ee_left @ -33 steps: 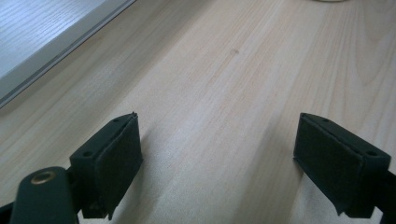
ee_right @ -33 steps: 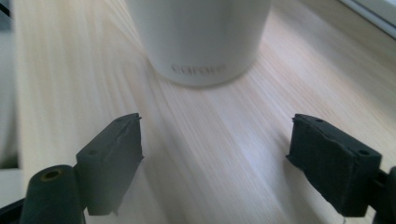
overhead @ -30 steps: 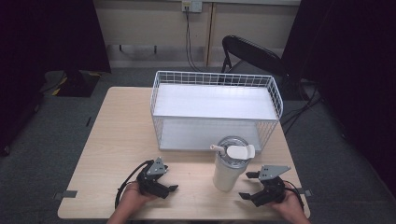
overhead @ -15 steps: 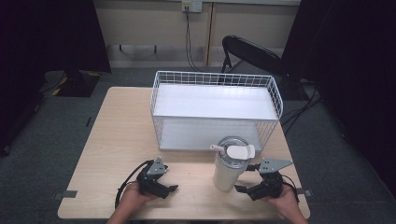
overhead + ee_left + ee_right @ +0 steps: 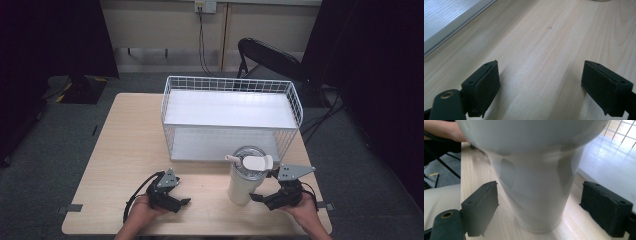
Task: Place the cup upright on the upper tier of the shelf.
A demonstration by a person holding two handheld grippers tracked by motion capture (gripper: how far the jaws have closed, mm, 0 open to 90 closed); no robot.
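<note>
On the near right part of the wooden table, a tall white cup with a lid and straw stood upright just in front of the white wire basket. It looked hard, smooth and maybe slippery, and top-heavy too, so the best place to grab seemed to be its narrow lower part, where the right gripper waited with jaws wide apart on both sides, not touching. Only the high view showed the lid, while the left gripper sat released over bare wood.
</note>
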